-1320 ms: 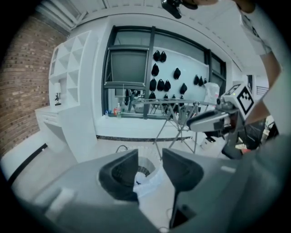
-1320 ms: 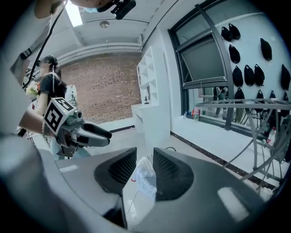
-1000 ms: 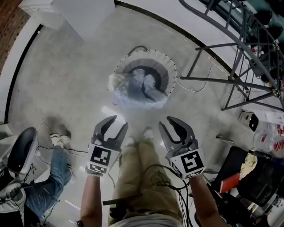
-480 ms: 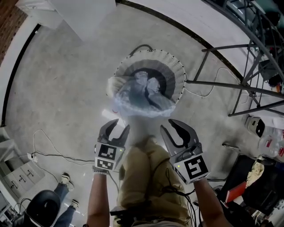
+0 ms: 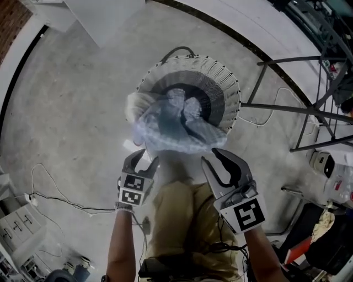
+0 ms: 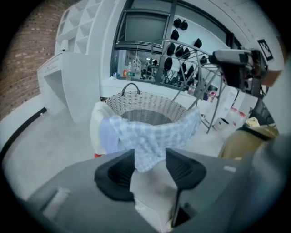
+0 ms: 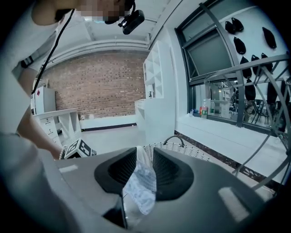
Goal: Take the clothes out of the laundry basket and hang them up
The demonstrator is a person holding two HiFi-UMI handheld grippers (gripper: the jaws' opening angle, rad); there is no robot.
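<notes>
A white wicker laundry basket point(image 5: 234, 91) stands on the concrete floor, with a pale blue checked cloth point(image 5: 165, 129) spilling over its near rim. My left gripper point(image 5: 146, 156) is at the cloth's lower left edge. In the left gripper view the cloth point(image 6: 154, 134) runs from the basket point(image 6: 150, 102) down to a tip between the jaws of the left gripper point(image 6: 150, 157), which have just been opening and stand wide. My right gripper point(image 5: 216, 157) is at the lower right edge. The right gripper point(image 7: 144, 157) has a strip of the cloth point(image 7: 142, 182) pinched between narrow-set jaws.
A dark metal drying rack point(image 5: 298, 104) stands right of the basket, with bags and boxes point(image 5: 331, 171) beyond it. A thin cable point(image 5: 55, 190) trails over the floor at left. A white cabinet point(image 5: 99, 16) stands at the back. My own legs point(image 5: 182, 220) are below the grippers.
Both grippers have sunk toward the basket, which now looks larger and closer. The left gripper has dropped more. The other person at lower left has gone from view.
</notes>
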